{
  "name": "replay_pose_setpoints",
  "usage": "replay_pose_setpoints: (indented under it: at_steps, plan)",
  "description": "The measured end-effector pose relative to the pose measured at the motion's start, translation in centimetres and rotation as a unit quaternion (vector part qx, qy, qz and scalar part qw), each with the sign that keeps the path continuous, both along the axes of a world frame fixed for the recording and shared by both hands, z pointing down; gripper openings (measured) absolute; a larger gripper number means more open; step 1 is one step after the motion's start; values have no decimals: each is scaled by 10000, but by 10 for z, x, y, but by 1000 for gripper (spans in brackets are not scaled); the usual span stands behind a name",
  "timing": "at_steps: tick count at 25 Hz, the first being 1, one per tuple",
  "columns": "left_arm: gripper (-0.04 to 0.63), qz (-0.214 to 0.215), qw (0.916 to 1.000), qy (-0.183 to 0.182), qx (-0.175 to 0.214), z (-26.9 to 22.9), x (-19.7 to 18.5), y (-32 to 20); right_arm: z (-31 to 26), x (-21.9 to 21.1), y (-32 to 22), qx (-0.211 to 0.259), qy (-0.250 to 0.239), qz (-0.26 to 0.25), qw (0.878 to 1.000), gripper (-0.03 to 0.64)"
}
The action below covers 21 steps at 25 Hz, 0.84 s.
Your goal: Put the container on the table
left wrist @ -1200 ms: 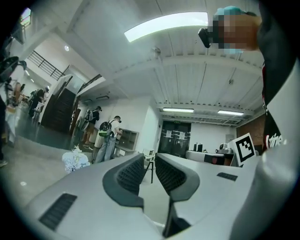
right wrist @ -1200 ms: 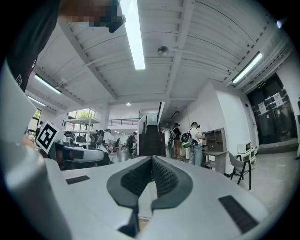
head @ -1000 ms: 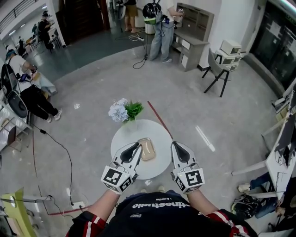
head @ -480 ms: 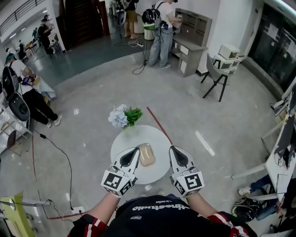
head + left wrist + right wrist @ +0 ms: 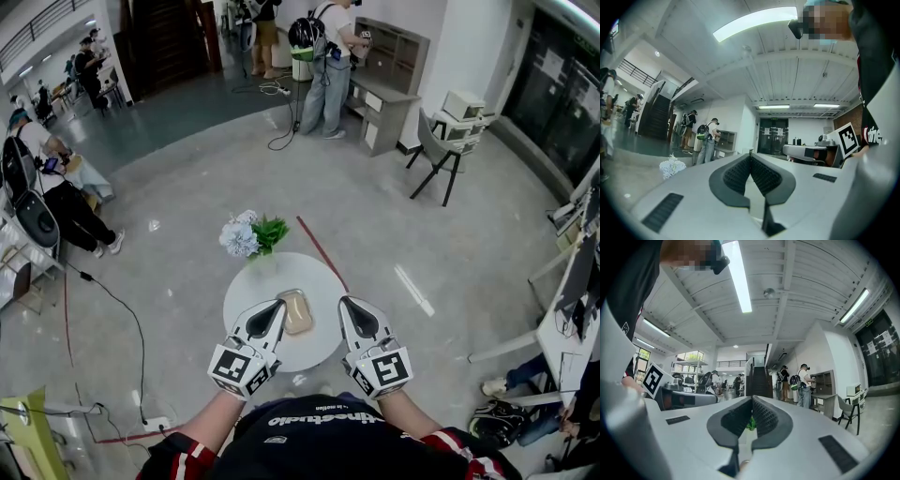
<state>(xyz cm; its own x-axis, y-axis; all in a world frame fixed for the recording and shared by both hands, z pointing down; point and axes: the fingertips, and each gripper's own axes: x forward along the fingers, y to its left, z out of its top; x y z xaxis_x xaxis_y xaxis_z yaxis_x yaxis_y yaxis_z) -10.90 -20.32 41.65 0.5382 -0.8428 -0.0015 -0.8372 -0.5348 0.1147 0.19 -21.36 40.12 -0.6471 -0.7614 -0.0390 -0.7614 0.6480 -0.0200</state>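
The round white bench (image 5: 314,277) stood directly below you on the grey floor. Your forearms entered from 6 o'clock, with both hands held level and pointing toward 12 o'clock over the bench's near half.

The left tongs (image 5: 278,304) lay at the container's 9 o'clock, and their tip appeared just beside it. Whether they touched it could not be told. Their ribbed pads were pressed together with nothing between them. The right tongs (image 5: 343,301) lay at the container's 3 o'clock, a little apart from it. They were likewise closed and empty, and only a speck of distant green showed behind their pads.

A bunch of pale flowers (image 5: 249,234) with green leaves sat at the bench's 11 o'clock rim. Whether it rested on the bench or beyond it was unclear.

The container (image 5: 296,311), a small beige box with rounded corners, lay flat near the bench's centre, so the task looked complete. It would probably have handled as light, stiff and rather smooth. If you had to take it again, a pinch across its two long walls, kept low and square, would likely have held best.
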Motion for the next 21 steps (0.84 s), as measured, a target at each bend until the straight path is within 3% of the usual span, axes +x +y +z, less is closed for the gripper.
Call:
replay_pose_setpoints:
  at_steps: [21]
  plan:
    - [23, 113, 9999, 21, 0, -1, 10, 3, 0, 4, 6, 77, 90, -85, 9999, 8]
